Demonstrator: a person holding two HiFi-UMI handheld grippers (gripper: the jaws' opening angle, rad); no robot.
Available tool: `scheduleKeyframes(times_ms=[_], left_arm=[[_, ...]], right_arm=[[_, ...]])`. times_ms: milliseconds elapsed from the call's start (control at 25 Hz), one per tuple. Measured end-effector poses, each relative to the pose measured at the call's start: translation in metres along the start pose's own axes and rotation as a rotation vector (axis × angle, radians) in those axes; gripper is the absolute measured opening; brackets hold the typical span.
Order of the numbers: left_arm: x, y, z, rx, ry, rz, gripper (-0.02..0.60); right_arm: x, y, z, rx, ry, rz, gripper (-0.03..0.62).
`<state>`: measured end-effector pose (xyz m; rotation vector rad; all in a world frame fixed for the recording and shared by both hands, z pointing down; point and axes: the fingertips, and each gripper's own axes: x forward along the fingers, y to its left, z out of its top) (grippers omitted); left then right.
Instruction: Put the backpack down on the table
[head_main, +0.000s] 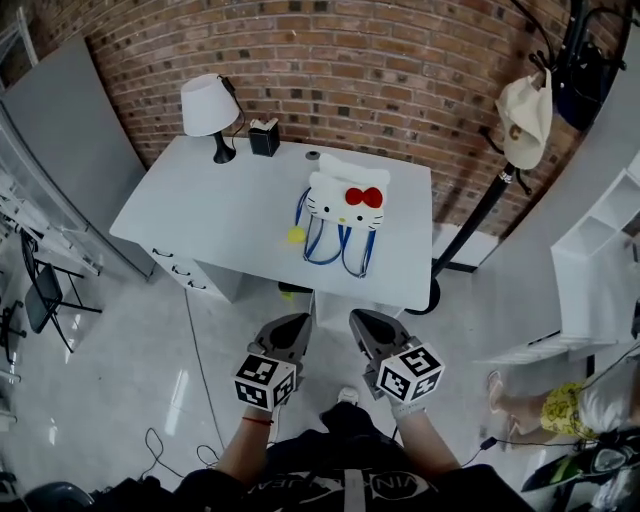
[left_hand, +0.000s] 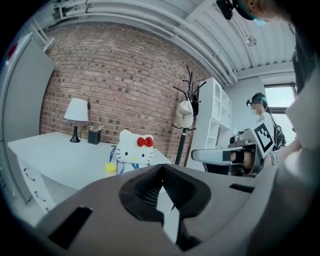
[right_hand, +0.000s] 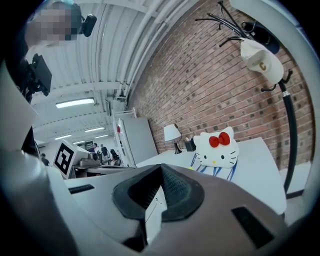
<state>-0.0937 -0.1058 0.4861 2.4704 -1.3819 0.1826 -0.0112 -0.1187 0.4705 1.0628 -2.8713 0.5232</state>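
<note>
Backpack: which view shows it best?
The head view: the backpack sits whole on the table, its blue straps spread toward the near edge. Both gripper views show its face from the front, smaller, with the lower straps hidden.

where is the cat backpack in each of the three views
Head view: backpack at upper centre, on the white table, toward its right side.
Left gripper view: backpack left of centre, just above the jaws.
Right gripper view: backpack right of centre, above the jaws.
Shared landmark: the white lamp, to the backpack's left in every view.
</note>
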Motion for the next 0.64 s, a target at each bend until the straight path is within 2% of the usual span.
scheduleKeyframes(times_ms=[240,640], left_arm=[[-0.036,0.005,-0.027,-0.038,0.029,0.013,0.006],[-0.065,0.01,-0.021,-0.015,0.01,0.015,0.006]], right_arm=[[-0.008,0.029,-0.021,0.02,0.012,-0.012,0.0],[-0.007,0.062,-0.023,0.008,0.0,0.0,0.0]])
